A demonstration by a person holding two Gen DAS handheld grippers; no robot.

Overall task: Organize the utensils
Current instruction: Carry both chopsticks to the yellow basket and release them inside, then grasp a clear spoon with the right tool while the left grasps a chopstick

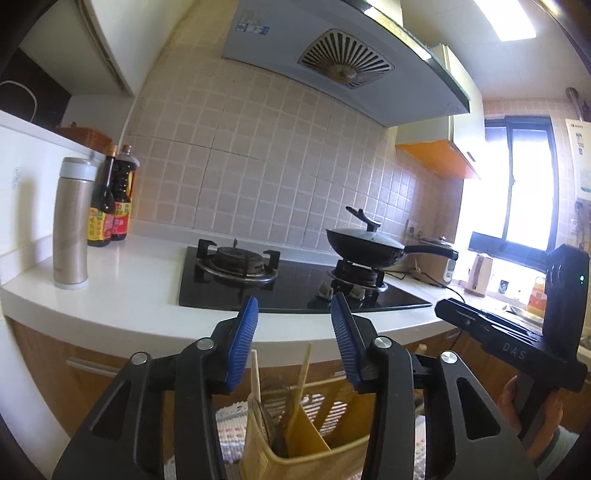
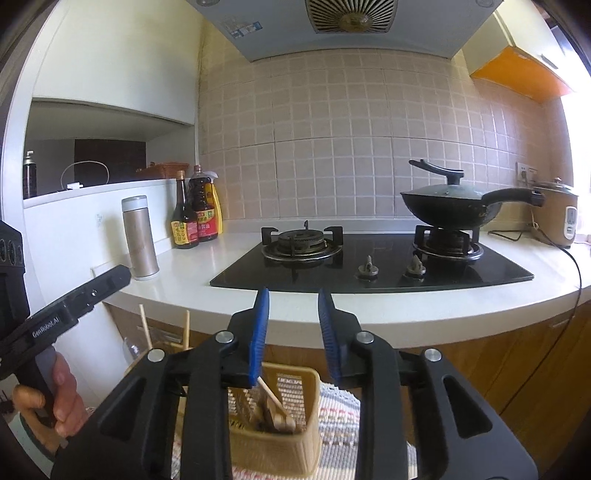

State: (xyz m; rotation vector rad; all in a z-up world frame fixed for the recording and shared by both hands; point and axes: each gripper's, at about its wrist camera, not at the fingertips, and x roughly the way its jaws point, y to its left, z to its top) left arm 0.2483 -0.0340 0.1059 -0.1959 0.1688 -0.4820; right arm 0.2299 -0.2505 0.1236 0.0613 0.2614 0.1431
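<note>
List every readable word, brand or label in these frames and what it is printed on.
"DAS": on the right gripper body.
"GenRobot.AI": on the left gripper body.
Sauce bottles, range hood sticker and wall poster: labels too blurred to read.

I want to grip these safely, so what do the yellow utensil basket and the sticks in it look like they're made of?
Utensil basket: likely matte molded plastic, given its slotted, ribbed walls. Chopsticks: apparently bare wood or bamboo, pale and unglossy.
</note>
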